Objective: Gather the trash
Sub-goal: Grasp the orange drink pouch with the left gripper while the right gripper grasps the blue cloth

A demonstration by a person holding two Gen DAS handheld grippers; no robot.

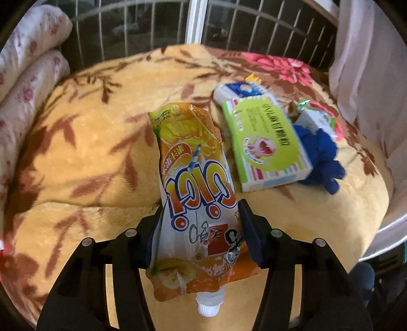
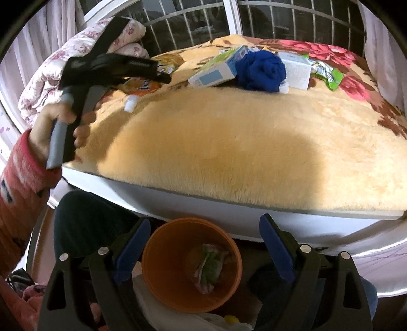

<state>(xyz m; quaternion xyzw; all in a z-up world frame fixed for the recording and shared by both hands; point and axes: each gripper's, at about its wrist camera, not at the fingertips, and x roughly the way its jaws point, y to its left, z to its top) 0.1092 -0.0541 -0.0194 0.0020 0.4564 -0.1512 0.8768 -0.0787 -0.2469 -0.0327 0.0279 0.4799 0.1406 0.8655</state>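
My left gripper [image 1: 201, 221] is shut on an orange juice pouch [image 1: 195, 183] with a white cap, held over the yellow floral blanket [image 1: 89, 152]. Beyond it lie a green and white box [image 1: 264, 142], a small white box [image 1: 241, 91], a blue cloth [image 1: 323, 155] and a green wrapper [image 1: 305, 103]. My right gripper [image 2: 203, 236] is open and empty above an orange trash bin [image 2: 162, 275] that holds a crumpled wrapper [image 2: 211, 267]. The right wrist view also shows the left gripper [image 2: 162, 76] with the pouch [image 2: 142, 87] over the bed.
The bed's white edge [image 2: 229, 214] runs just above the bin. Folded floral quilts [image 1: 28, 66] lie at the bed's left. A barred window [image 1: 152, 23] is behind the bed. Curtains [image 1: 361, 51] hang at the right. The person's knees [image 2: 84, 219] flank the bin.
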